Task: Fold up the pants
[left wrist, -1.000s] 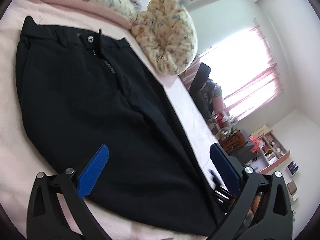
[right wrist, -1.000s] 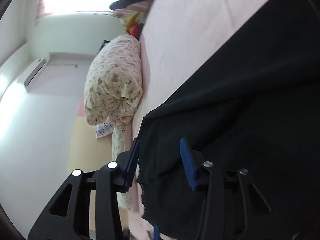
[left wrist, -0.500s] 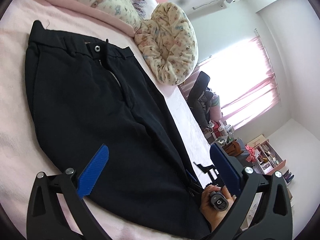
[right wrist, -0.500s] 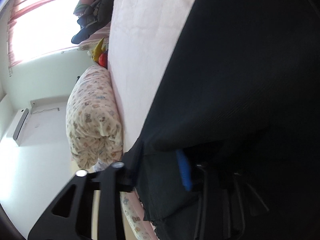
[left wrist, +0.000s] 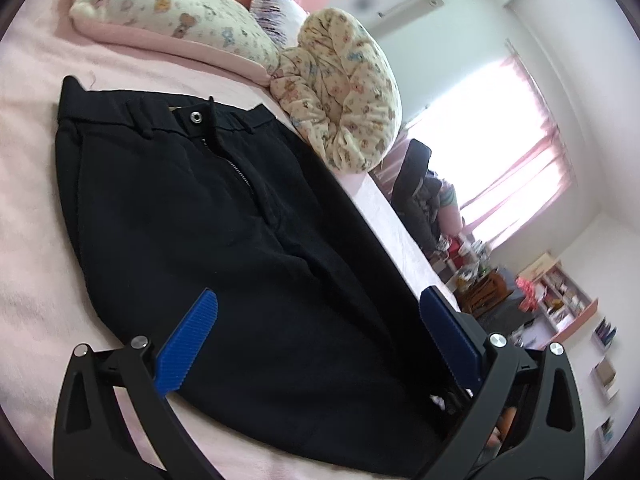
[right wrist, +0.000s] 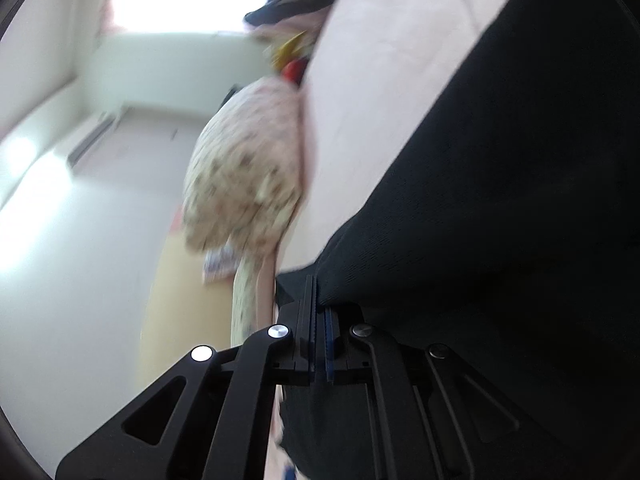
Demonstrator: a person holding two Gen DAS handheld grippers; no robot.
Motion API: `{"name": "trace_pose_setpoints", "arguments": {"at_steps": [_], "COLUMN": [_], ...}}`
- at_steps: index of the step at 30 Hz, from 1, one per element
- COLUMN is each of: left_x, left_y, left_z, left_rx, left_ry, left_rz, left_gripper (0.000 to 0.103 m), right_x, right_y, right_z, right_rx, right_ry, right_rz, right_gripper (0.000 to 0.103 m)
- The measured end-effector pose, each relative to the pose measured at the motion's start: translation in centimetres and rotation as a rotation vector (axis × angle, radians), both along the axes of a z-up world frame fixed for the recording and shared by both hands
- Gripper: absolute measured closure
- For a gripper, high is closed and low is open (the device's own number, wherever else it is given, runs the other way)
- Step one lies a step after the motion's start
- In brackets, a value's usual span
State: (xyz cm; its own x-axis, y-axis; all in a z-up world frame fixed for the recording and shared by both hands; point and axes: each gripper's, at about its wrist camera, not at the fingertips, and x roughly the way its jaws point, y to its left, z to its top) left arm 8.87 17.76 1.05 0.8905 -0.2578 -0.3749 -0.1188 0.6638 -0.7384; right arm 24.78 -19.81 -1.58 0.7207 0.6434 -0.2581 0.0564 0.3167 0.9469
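Black pants (left wrist: 200,220) lie flat on the pink bed (left wrist: 28,208), waistband and zip toward the pillows. My left gripper (left wrist: 319,295) hovers open over the lower part of the pants, its blue pads wide apart with nothing pinched. In the right wrist view the right gripper (right wrist: 318,312) is shut, its pads pressed together on an edge fold of the pants (right wrist: 500,180), which bulges up just past the tips. That view is blurred.
A patterned pillow (left wrist: 172,12) and a rolled patterned blanket (left wrist: 344,96) lie at the head of the bed. Beyond the bed's far edge stand a chair piled with clothes (left wrist: 420,188), a bright curtained window (left wrist: 508,152) and shelves (left wrist: 560,296).
The right gripper's jaws have closed on the pants' edge. The left gripper stays open and has tilted slightly, so more of the waistband shows.
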Motion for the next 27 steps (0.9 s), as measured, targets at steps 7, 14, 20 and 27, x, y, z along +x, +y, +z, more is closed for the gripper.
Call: {"name": "trace_pose_setpoints", "arguments": {"at_steps": [7,14,20,27], "left_x": [-0.3,5.2,15.1,24.5], "left_y": [0.7,1.3,0.3,0.6], "left_z": [-0.9,2.0,6.4,3.4], "left_rx": [-0.126,-0.062,0.128,0.004], "left_ry": [-0.036,0.075,0.106,0.336], "left_rz": [-0.016,-0.094,-0.220,-0.072], "left_gripper": [0.002,0.002,0.002,0.010], "right_x": [-7.1,-8.3,-8.1,-7.5], "right_y": [1.7,2.0,2.3,2.8], "right_z": [-3.6,-5.5,-6.1,-6.4], "right_rx": [-0.081,-0.155,-0.145,-0.135], "right_ry": [-0.005,-0.118,-0.126,-0.144], "right_rz": [0.118,0.092,0.101,0.104], "right_gripper": [0.100,0.101,0.101,0.101]}}
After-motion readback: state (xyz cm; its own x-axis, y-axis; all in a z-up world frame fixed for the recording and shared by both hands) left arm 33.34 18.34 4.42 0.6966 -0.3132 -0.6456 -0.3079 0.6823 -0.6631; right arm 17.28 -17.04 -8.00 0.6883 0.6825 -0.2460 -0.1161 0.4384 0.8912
